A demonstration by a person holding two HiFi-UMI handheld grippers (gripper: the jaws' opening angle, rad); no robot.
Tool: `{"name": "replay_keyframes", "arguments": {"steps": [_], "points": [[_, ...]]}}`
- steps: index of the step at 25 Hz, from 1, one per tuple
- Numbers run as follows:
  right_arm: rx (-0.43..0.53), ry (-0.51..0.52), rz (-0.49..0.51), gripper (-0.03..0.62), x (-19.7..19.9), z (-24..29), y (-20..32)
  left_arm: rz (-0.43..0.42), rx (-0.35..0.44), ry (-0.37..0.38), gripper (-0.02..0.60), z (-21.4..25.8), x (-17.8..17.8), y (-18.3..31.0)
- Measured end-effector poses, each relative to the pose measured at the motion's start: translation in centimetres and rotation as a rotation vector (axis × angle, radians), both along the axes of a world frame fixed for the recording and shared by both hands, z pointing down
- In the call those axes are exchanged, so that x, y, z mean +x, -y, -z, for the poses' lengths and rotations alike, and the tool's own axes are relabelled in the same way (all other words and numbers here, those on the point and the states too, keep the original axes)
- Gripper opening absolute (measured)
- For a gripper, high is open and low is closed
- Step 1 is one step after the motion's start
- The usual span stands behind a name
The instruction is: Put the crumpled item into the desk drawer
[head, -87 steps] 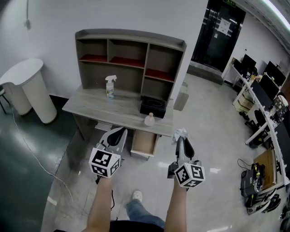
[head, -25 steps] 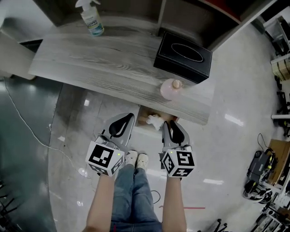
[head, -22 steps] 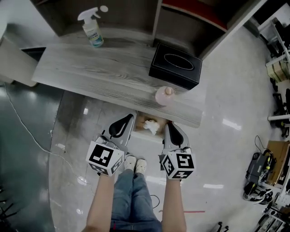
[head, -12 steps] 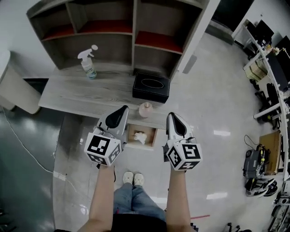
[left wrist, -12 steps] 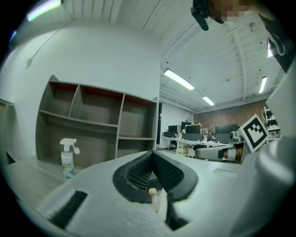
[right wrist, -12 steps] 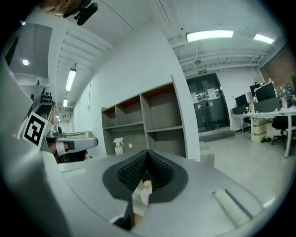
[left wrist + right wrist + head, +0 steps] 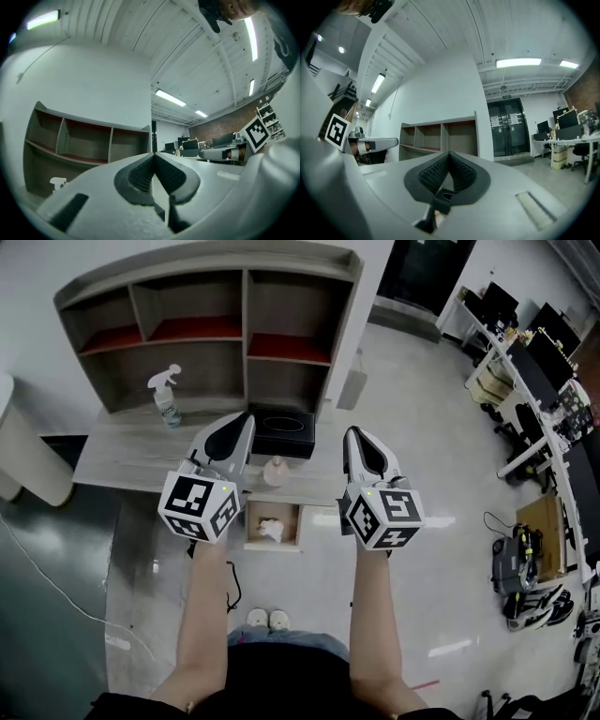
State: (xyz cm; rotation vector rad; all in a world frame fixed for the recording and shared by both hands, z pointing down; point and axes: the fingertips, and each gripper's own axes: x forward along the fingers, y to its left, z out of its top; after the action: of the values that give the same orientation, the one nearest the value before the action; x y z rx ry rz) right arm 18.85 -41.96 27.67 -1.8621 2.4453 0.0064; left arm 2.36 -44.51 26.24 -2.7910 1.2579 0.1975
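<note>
The crumpled white item [image 7: 270,530] lies inside the open desk drawer [image 7: 252,524], which sticks out below the front edge of the grey desk [image 7: 122,460]. Both grippers are raised high above the desk, level with each other. My left gripper [image 7: 242,418] is shut with nothing in it, its pads [image 7: 140,173] meeting at the tip. My right gripper [image 7: 352,434] is also shut and empty, its ribbed pads [image 7: 459,174] pressed together. Neither gripper touches the drawer or the item.
On the desk stand a spray bottle [image 7: 165,398], a black tissue box [image 7: 283,431] and a small pink bottle [image 7: 274,471]. A shelf unit [image 7: 206,334] rises behind the desk. Workstations [image 7: 525,371] line the right side. My shoes [image 7: 266,619] are on the glossy floor.
Both grippers have risen away from the drawer, and the view pulled back from the desk. The crumpled item stays in the drawer. The right jaws closed empty.
</note>
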Motion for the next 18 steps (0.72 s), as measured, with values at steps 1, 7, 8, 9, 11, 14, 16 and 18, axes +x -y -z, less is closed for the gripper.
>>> {"name": "replay_keyframes", "arguments": {"steps": [1,7,8,9,11,14,16,18], "points": [[0.006,0.002,-0.007,0.009,0.3,0.2,-0.1,-0.004,0.007,0.000,0.003,0.3,0.2,-0.1],[0.031,0.039,-0.024,0.009,0.9,0.7,-0.8,0.001,0.019,0.003,0.003,0.8,-0.1,-0.4],[0.035,0.040,-0.023,0.009,0.7,0.7,-0.8,0.003,0.018,0.005,0.003,0.9,-0.2,-0.5],[0.038,0.038,-0.020,0.009,0.6,0.8,-0.9,0.006,0.018,0.007,0.003,0.9,-0.4,-0.5],[0.043,0.034,-0.011,0.008,0.1,0.9,-0.9,0.012,0.018,0.011,0.003,0.9,-0.7,-0.6],[0.043,0.032,-0.002,0.008,-0.3,0.9,-0.9,0.019,0.013,0.012,0.003,0.6,-1.0,-0.7],[0.041,0.035,0.002,0.008,-0.6,0.8,-1.0,0.023,0.010,0.013,0.003,0.6,-1.3,-0.9],[0.042,0.035,0.007,0.008,-0.9,0.9,-1.1,0.029,0.012,0.013,0.003,0.7,-1.6,-1.1]]}}
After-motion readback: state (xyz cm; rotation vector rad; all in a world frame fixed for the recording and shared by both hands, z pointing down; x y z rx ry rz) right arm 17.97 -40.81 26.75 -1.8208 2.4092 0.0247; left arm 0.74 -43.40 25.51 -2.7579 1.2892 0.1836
